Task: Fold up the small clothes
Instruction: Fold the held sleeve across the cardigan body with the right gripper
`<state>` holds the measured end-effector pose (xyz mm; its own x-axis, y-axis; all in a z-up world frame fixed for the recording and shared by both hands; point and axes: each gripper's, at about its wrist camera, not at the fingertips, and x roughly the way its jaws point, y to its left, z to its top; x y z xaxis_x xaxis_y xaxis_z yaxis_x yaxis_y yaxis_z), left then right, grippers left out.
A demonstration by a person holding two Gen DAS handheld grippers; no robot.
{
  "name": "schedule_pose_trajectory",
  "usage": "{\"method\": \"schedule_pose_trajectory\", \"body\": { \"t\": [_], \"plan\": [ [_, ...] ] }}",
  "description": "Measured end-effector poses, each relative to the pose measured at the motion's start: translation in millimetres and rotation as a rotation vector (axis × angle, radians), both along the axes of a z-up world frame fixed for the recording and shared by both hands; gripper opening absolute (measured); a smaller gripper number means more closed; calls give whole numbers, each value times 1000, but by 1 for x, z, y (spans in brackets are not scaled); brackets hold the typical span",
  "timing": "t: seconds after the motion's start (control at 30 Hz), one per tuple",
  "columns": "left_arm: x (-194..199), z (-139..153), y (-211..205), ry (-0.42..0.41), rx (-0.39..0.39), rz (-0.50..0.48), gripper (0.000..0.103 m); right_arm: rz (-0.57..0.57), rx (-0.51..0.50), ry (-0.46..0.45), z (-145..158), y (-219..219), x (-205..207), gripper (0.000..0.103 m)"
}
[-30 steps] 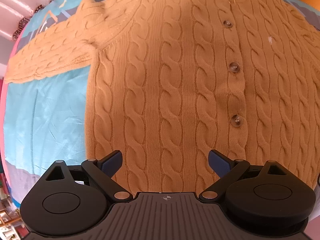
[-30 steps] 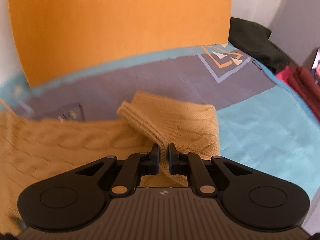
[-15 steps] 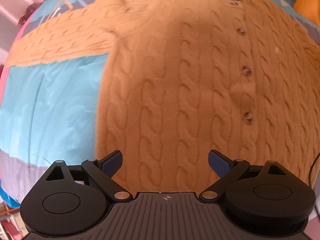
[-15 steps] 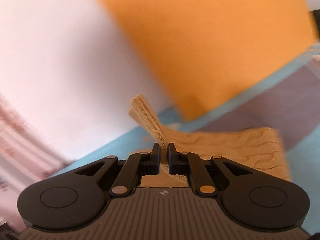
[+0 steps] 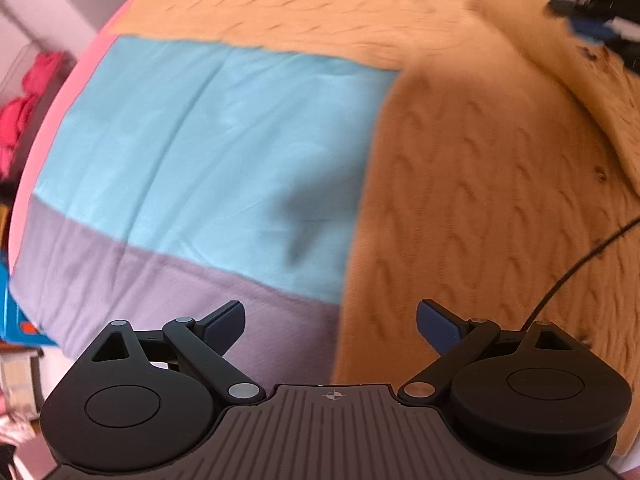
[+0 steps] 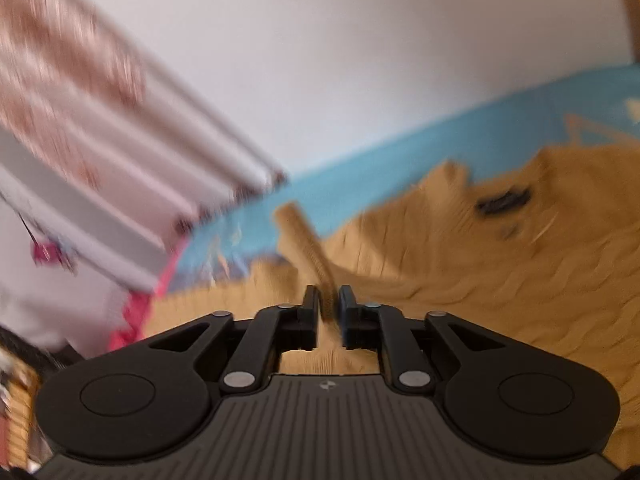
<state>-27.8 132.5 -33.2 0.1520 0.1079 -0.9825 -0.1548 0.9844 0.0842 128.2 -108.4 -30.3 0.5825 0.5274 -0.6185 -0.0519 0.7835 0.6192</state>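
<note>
The left gripper [image 5: 330, 318] is seen with its jaws spread wide and nothing between them — it is held above the bedspread [image 5: 208, 128], over the spot where the grey band meets the turquoise panel. The mustard cable-knit cardigan [image 5: 480, 200] is spread flat on that bedspread; in the left wrist view its body fills the area from 1 o'clock round to 4 o'clock, and its left edge runs down to just above the right finger [image 5: 438, 326]. One sleeve [image 5: 280, 16] is stretched out across the top of the view, from 12 o'clock toward 10 o'clock. A thin black cable [image 5: 580, 260] is draped across the knit at 3 o'clock. Part of the other gripper is glimpsed, blurred, at 1 o'clock.

In the right wrist view the right gripper [image 6: 329, 306] is closed down to a narrow gap, and a ribbed cuff [image 6: 304, 236] of the cardigan is pinched between its fingers, the cuff standing up from the jaws toward 12 o'clock. The rest of the cardigan [image 6: 500, 280] is seen beyond and to the right, from 1 o'clock to 4 o'clock, heavily blurred. A dark neck label [image 6: 504, 200] is made out at 2 o'clock. A white wall [image 6: 340, 60] is seen behind, with a pale ridged fixture [image 6: 120, 184] at 9 to 10 o'clock — too smeared to be identified.
</note>
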Motion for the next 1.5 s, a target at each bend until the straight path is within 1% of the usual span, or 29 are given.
{"method": "schedule_pose_trajectory", "body": {
  "t": [0.03, 0.07, 0.1, 0.13, 0.17, 0.2, 0.27, 0.3, 0.33, 0.37, 0.4, 0.43, 0.47, 0.5, 0.53, 0.6, 0.7, 0.8, 0.87, 0.97, 1.07, 1.2, 1.3, 1.43, 1.47, 1.5],
  "plan": [
    [-1, 0, 5, -2, -4, 14, 103, 32, -8, 21, -3, 11, -3, 24],
    [-2, -1, 9, -6, -8, 24, 103, 59, -14, 28, -7, 18, -4, 24],
    [-2, -1, 13, -10, -14, 31, 103, 80, -34, 21, -7, 24, -10, 32],
    [-1, -1, 18, -17, -20, 38, 103, 93, -53, 9, -4, 25, -19, 45],
    [-1, -1, 22, -23, -25, 43, 103, 98, -78, -3, -2, 25, -25, 50],
    [0, -1, 24, -30, -30, 47, 103, 91, -110, -19, 0, 22, -33, 54],
    [3, 0, 32, -50, -40, 54, 103, 55, -165, -36, 1, 9, -41, 56],
    [6, 0, 36, -62, -44, 58, 103, 33, -194, -38, -2, 6, -47, 59],
    [9, 2, 41, -75, -50, 61, 103, 3, -238, -32, -5, 0, -50, 63],
    [12, 3, 45, -89, -58, 65, 103, -16, -282, -8, -12, -6, -51, 65],
    [16, 5, 48, -106, -64, 69, 103, -22, -331, 36, -20, -12, -51, 66],
    [21, 8, 53, -127, -69, 75, 103, -3, -372, 100, -32, -16, -51, 67],
    [26, 11, 57, -147, -76, 79, 103, 22, -414, 187, -45, -18, -49, 66],
    [31, 13, 62, -168, -82, 84, 103, 17, -438, 240, -54, -20, -50, 63],
    [38, 16, 68, -195, -82, 91, 103, 1, -436, 234, -55, -24, -54, 63],
    [51, 19, 80, -234, -88, 110, 103, -21, -386, 202, -48, -33, -67, 63],
    [74, 18, 106, -277, -125, 166, 103, -56, -360, 195, -39, -44, -80, 63],
    [103, 11, 144, -315, -219, 263, 103, -82, -361, 187, -26, -52, -97, 63],
    [123, 4, 175, -357, -293, 359, 103, -95, -371, 180, -17, -59, -112, 63],
    [149, -7, 213, -395, -349, 501, 103, -133, -385, 179, -9, -71, -132, 63],
    [166, -24, 246, -407, -413, 614, 103, -185, -389, 192, -7, -82, -147, 63],
    [181, -50, 267, -374, -507, 705, 103, -250, -419, 210, -4, -98, -164, 63],
    [185, -59, 280, -413, -589, 783, 103, -285, -428, 231, -3, -107, -174, 63],
    [199, -61, 295, -449, -637, 855, 103, -302, -445, 254, -4, -112, -181, 63],
    [202, -61, 296, -440, -635, 863, 101, -305, -447, 259, -5, -112, -182, 63],
    [207, -61, 298, -425, -615, 869, 92, -308, -449, 262, -5, -112, -183, 63]
  ]
}}
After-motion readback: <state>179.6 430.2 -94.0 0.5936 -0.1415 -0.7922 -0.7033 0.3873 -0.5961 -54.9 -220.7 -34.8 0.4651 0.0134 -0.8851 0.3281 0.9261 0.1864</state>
